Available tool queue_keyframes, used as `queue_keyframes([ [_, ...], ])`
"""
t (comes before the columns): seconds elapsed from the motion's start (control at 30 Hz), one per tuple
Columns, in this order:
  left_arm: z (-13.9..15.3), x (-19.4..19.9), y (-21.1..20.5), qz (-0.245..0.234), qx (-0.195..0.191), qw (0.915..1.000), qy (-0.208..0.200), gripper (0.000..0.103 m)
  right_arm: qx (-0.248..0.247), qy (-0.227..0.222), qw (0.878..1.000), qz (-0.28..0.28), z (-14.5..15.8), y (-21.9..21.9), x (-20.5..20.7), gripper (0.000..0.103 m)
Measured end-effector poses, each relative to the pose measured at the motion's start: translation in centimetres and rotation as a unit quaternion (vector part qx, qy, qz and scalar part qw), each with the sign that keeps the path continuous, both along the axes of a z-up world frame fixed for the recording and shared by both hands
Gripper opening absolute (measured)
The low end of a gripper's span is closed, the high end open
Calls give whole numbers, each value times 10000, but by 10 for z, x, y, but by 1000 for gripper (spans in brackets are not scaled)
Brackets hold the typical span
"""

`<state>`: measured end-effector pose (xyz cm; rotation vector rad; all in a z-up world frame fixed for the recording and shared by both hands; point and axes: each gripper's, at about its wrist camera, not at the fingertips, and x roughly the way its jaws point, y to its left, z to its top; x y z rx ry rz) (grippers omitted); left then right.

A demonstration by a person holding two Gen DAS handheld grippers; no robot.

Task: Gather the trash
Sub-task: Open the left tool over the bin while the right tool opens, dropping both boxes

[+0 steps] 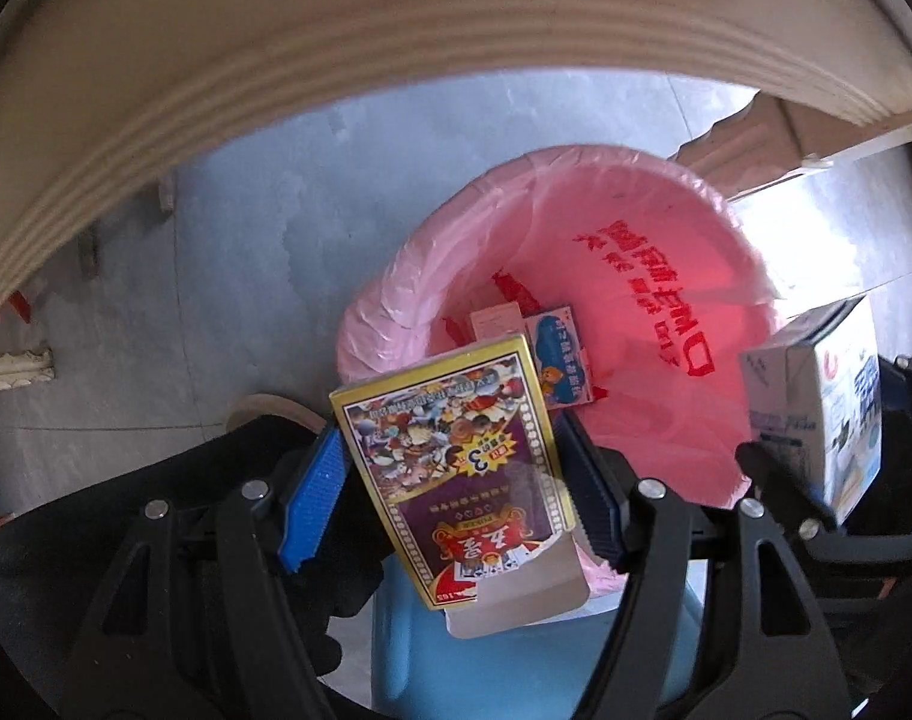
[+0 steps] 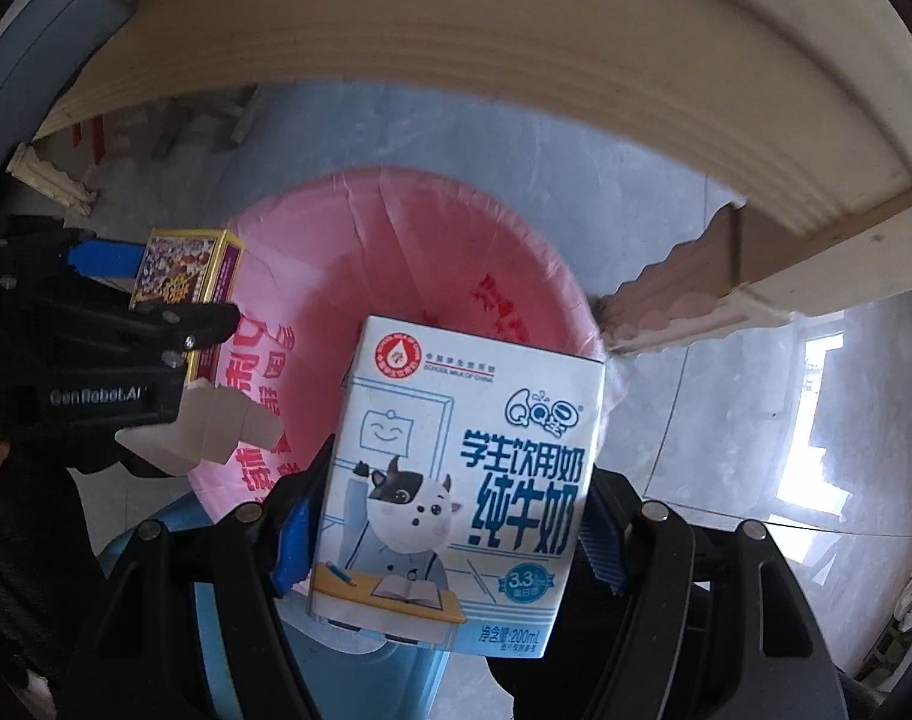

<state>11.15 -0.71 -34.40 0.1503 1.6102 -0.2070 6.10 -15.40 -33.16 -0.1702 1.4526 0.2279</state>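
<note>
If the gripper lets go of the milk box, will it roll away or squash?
The milk carton has flat sides, so it probably won't roll. It keeps its boxy shape between the right gripper pads, so it seems fairly stiff. It hangs over the pink bin bag, so it likely drops inside.

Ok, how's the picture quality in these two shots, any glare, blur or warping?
Left wrist view: fisheye bends the table edge into an arc; glare washes out the floor at right; the card box is sharp. Right wrist view: same bending; bright window reflection on the floor; the milk carton print reads clearly.
</note>
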Motion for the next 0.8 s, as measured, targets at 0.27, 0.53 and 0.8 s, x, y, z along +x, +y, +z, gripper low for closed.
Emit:
queue_keyframes([
  [0.27, -24, 12, 5, 234, -158, 9987, 431, 67, -43, 273, 9996, 82, -25, 2, 2, 69],
  [0.53, -39, 20, 5, 312, -241, 9972, 641, 68, -53, 447, 9987, 253, -44, 12, 7, 69],
  [0.8, -46, 19, -2, 231, -333, 9961, 782, 79, -62, 454, 9986, 276, -44, 15, 10, 80],
])
